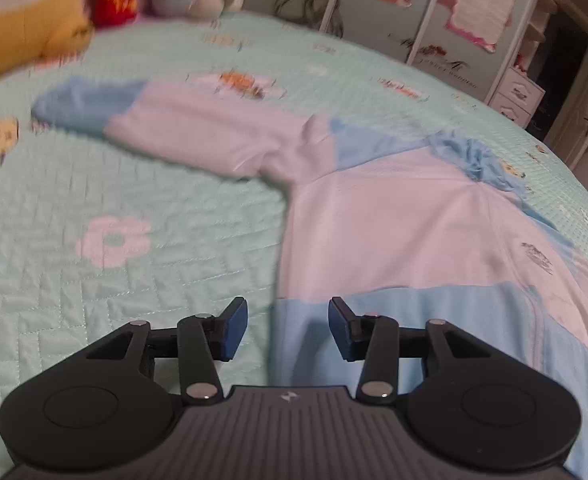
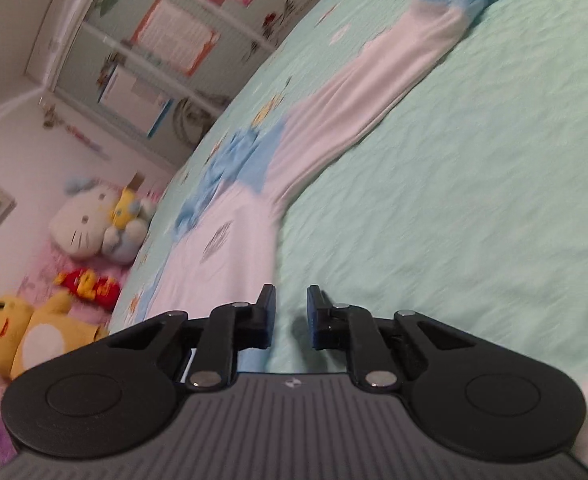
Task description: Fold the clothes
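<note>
My left gripper (image 1: 289, 328) gapes empty over the hem of the top (image 1: 406, 232), spread flat on the bed (image 1: 133, 280); my right gripper (image 2: 291, 317), narrowly parted, holds nothing. Light, limp cloth, probably; I'd pinch hem corners.

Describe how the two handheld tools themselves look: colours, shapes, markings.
The left tool and right tool match: matte black plastic linkage arms with silver pivot pins, two round black side discs, and a grey ribbed body bearing a small white logo. The fingers are short black blocks faced with dark blue pads. No cables, sleeves or hands are visible.
</note>
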The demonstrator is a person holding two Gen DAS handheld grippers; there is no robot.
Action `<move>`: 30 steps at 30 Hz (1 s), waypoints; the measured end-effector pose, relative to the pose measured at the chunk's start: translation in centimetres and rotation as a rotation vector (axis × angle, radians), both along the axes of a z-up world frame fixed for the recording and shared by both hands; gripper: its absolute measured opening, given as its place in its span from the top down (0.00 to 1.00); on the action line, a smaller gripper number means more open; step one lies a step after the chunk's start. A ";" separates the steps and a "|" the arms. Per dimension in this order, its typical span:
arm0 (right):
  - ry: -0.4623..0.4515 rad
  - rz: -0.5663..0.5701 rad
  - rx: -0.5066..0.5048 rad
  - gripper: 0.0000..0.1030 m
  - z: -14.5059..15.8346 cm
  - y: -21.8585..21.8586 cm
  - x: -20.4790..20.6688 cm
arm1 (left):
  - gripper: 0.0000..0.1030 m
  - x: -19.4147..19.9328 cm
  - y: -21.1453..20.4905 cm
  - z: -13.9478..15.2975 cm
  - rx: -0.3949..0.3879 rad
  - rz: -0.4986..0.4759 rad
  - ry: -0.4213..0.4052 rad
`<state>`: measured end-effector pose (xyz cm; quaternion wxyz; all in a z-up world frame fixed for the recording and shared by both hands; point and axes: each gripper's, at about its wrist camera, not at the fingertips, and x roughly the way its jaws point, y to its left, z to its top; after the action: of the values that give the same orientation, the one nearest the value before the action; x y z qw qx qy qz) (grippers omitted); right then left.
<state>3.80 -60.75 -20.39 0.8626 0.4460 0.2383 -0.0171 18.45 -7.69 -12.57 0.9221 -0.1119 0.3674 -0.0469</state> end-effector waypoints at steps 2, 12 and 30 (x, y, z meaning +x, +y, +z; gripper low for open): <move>0.000 -0.023 -0.040 0.83 0.3 -1.2 -0.3 | 0.52 -0.8 -1.6 0.9 -0.022 -0.036 -0.027; -0.076 -0.104 -0.109 0.61 -0.3 -5.3 0.0 | 0.34 1.2 -17.8 3.8 -0.223 -0.369 -0.072; -0.202 -0.484 0.068 0.37 -0.2 -17.2 -3.0 | 0.25 5.5 -29.4 -5.2 -0.341 -0.400 -0.179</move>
<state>0.76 -77.97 -20.55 0.8373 0.5181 0.0380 -0.1704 23.95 -37.05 -17.81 0.8911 -0.1863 0.2860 -0.2990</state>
